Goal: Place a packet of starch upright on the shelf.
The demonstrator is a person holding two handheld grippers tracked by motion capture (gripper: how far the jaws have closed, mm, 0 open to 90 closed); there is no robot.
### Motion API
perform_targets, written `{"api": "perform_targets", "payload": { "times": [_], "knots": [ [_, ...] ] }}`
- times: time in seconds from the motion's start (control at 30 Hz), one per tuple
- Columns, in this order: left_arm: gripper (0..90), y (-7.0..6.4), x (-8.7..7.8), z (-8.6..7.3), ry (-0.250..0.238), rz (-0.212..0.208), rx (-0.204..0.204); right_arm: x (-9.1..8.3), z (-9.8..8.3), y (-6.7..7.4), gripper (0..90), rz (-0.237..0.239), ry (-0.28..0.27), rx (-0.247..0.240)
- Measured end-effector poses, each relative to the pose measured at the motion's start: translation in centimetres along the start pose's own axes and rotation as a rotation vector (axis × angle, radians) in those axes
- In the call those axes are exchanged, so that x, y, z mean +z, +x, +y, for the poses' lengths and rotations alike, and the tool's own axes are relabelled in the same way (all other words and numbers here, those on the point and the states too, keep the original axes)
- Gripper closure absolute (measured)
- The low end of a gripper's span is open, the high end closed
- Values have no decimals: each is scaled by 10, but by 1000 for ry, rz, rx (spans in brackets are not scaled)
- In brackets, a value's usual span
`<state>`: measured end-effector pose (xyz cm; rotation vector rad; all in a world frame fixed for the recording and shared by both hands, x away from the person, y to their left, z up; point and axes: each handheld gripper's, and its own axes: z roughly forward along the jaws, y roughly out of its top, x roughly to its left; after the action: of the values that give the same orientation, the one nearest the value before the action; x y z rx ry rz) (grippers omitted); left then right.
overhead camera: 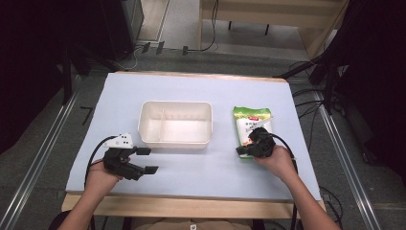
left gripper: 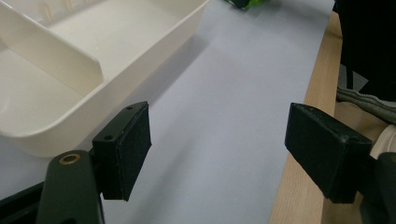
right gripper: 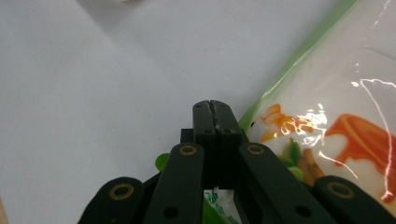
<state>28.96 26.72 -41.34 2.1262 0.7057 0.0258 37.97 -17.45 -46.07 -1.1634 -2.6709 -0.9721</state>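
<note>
A green and white snack packet (overhead camera: 252, 122) lies on the pale blue table cover, right of a white plastic bin (overhead camera: 175, 123). My right gripper (overhead camera: 242, 151) sits at the packet's near left corner. In the right gripper view its jaws (right gripper: 211, 110) are pressed together with the packet's (right gripper: 327, 116) green edge running under and between them. My left gripper (overhead camera: 147, 160) rests near the table's front left, in front of the bin. Its pads (left gripper: 135, 144) stand wide apart with nothing between them, beside the bin's (left gripper: 70, 70) near wall.
The bin has a divider (left gripper: 51, 53) splitting it into two compartments, with nothing inside. The table's wooden front edge (left gripper: 303, 154) runs just past my left gripper. Cables and metal rails (overhead camera: 344, 158) flank the table on the floor.
</note>
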Motion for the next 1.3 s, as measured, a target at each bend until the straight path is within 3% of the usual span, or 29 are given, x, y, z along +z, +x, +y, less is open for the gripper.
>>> {"api": "perform_targets", "payload": {
  "times": [0.07,0.1,0.13,0.2,0.3,0.33,0.47,0.5,0.53,0.6,0.63,0.67,0.7,0.8,0.83,0.97,1.0,1.17,1.3],
  "knots": [
    [233,0,1,0,-2,-1,3,-7,2,1,898,-26,-44,-9],
    [233,-1,2,0,-1,-3,-3,-16,6,-2,866,-54,-95,3],
    [233,-1,2,0,-1,-3,-3,-16,6,-2,866,-54,-95,3],
    [233,0,2,1,0,0,-2,-29,12,-11,854,-96,-145,48],
    [233,0,2,1,1,1,-1,-36,16,-17,827,-130,-168,80],
    [233,0,2,1,4,1,0,-44,21,-26,803,-163,-206,108],
    [233,0,4,1,13,4,3,-54,28,-36,770,-214,-230,122],
    [233,0,4,1,15,4,5,-59,33,-42,767,-255,-254,128],
    [233,0,4,1,15,2,4,-59,33,-42,767,-255,-254,128],
    [233,0,3,1,12,3,7,-62,38,-56,742,-290,-274,174],
    [233,0,3,1,12,3,7,-62,38,-56,742,-290,-274,174],
    [233,1,3,0,12,3,6,-62,38,-67,706,-319,-268,214],
    [233,1,3,0,12,3,6,-62,38,-67,706,-319,-268,214],
    [233,1,3,0,16,2,5,-60,35,-83,641,-335,-256,281],
    [233,0,5,1,18,2,6,-56,32,-92,582,-338,-247,311],
    [233,0,5,1,26,2,11,-50,29,-105,551,-374,-217,338],
    [233,0,5,1,27,0,15,-46,27,-112,536,-374,-209,369],
    [233,0,5,1,23,0,7,-35,26,-120,476,-375,-156,391],
    [233,0,6,1,27,0,14,-31,26,-121,491,-357,-163,415]
  ]
}}
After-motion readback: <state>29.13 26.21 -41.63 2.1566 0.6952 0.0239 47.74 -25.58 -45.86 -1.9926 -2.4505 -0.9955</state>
